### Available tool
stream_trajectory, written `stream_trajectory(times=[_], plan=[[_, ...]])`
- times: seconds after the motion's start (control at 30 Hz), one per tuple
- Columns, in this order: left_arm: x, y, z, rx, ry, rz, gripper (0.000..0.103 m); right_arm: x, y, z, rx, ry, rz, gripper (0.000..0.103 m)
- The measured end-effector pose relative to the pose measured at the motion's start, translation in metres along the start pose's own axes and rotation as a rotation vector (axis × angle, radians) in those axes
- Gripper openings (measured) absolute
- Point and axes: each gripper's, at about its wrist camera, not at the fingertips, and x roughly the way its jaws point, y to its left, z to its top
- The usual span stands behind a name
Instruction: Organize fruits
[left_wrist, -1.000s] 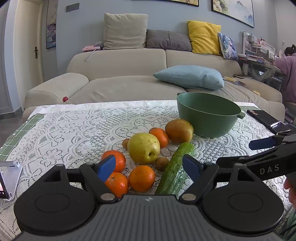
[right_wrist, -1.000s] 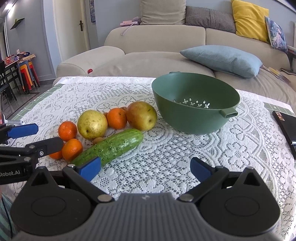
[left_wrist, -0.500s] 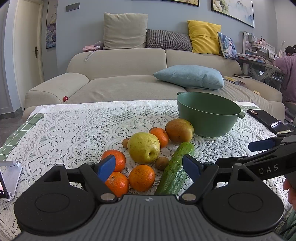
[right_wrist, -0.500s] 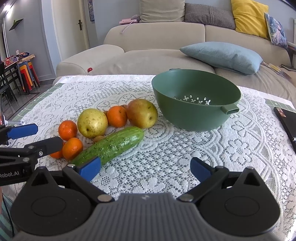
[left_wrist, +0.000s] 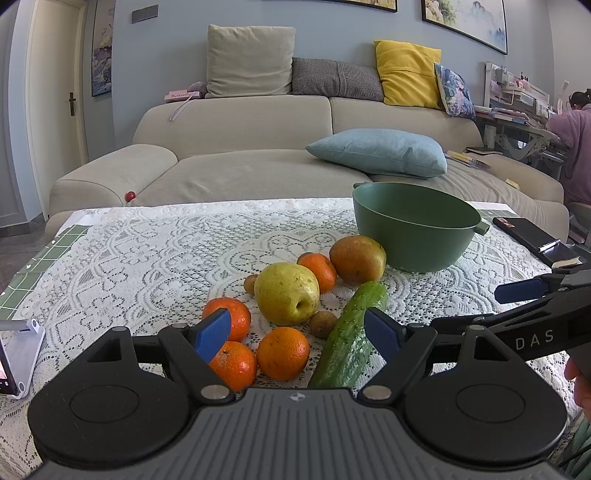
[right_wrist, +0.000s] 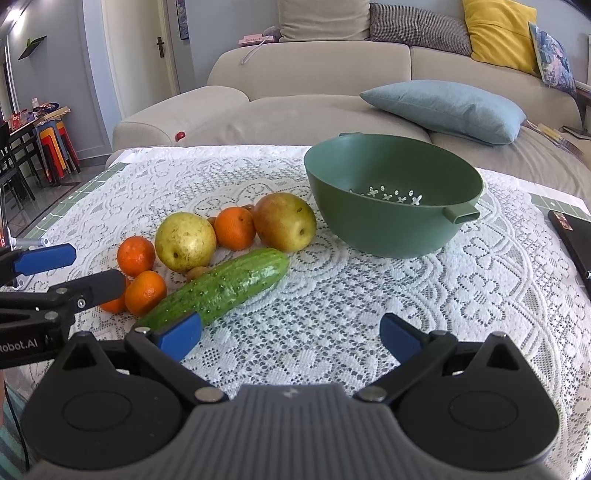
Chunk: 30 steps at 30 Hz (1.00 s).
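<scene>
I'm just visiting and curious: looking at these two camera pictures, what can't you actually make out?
- Near end of the cucumber: left wrist view, hidden behind the left gripper body.
- Lowest orange: right wrist view, mostly covered by the left gripper's fingers.
- White device: left wrist view, cut off by the left edge; screen unreadable.
- Green bowl interior: left wrist view, hidden by its own rim.
- Seated person: cut off by the right edge.

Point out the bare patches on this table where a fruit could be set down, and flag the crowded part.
Bare lace lies between the cucumber and the right gripper, in front of the green colander. Another wide bare patch lies behind and left of the yellow pear. Crowded: the oranges, pears and cucumber bunch together left of the colander.
</scene>
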Motion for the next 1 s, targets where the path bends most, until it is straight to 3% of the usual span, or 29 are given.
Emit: stream_trajectory(times=[0.43,0.6,0.83,1.0], plan=[[0.000,0.003,-0.001,-0.021,0.007,-0.014,0.096,0.001,0.000,-0.002,-0.001,-0.001,0.007,0.099],[0.007,0.016,-0.002,-0.086,0.027,-0.037,0.096,-0.002,-0.008,-0.007,0.036,-0.075,0.071,0.099],[0.019,0.033,-0.001,-0.179,0.055,-0.105,0.078,0.006,-0.012,-0.006,0.032,-0.103,0.101,0.099],[0.035,0.026,0.002,-0.131,0.078,-0.111,0.064,0.016,-0.011,0.003,-0.009,-0.107,0.110,0.084]])
